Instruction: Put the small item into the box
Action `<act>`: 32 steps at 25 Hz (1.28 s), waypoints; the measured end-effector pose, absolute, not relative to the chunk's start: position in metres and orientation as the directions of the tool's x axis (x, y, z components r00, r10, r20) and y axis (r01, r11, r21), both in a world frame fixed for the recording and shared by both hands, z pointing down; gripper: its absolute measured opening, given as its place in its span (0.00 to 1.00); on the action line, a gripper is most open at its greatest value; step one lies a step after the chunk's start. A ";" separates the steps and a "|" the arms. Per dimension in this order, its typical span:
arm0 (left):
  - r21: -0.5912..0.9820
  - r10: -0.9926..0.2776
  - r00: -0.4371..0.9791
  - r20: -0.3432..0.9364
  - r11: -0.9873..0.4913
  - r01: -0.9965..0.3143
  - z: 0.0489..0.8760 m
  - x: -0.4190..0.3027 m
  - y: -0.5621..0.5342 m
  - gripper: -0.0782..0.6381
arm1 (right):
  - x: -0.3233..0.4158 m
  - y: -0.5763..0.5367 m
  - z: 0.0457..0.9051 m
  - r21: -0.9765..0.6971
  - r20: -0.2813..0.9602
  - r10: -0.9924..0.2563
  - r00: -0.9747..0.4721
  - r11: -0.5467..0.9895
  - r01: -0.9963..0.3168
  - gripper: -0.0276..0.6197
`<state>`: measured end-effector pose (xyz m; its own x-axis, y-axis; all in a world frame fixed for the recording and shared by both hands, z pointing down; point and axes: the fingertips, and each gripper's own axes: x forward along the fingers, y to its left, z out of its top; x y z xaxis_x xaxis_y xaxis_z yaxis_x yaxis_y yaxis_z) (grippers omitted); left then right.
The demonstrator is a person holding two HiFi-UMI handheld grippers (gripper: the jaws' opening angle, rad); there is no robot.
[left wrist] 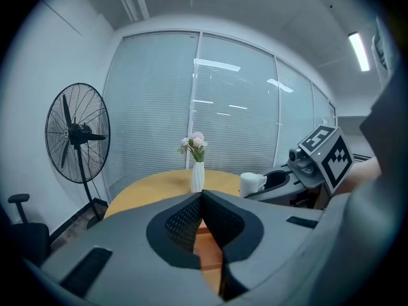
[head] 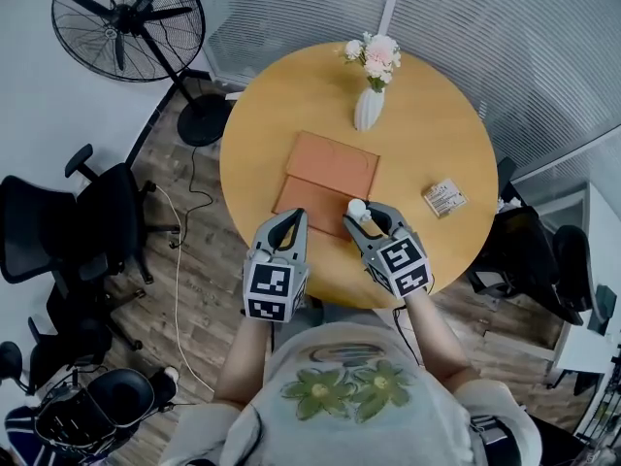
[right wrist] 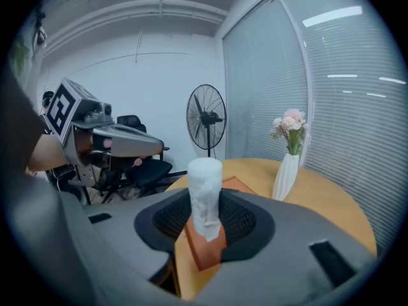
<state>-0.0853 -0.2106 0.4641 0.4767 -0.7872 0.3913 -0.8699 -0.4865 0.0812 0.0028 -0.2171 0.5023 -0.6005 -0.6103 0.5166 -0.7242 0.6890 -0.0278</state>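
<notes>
White roll (head: 357,206), partly behind right gripper (head: 372,219)

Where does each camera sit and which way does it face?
Head view: on the person's head, steeply down at the round table; shows forearms, shirt, left gripper, right gripper.
Left gripper view: on that gripper, along its closed jaws toward the vase.
Right gripper view: on that gripper, along jaws clamping the white item.
Shared: both gripper views show vase and fan.

Small item (right wrist: 205,196) is seen white; box (head: 330,163) is coloured orange; table (head: 427,124) yellow-tan; vase (head: 368,110) ribbed white; flowers (head: 375,54) pink.
</notes>
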 end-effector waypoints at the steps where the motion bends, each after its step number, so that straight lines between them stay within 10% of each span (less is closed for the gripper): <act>1: 0.080 -0.788 0.473 0.394 -0.483 -0.872 0.465 -0.086 -0.210 0.11 | 0.002 -0.217 0.504 -0.028 0.520 -0.606 -0.602 0.692 -0.721 0.26; 32: 0.067 -0.781 0.412 0.469 -0.434 -0.898 0.498 -0.104 -0.217 0.11 | -0.015 -0.239 0.570 -0.070 0.632 -0.471 -0.615 0.756 -0.651 0.27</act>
<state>-0.1043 -0.2166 0.4976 0.4122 -0.7810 0.4691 -0.8984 -0.4340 0.0668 -0.0146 -0.2386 0.5700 -0.6154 -0.4711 0.6319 -0.6510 0.7558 -0.0705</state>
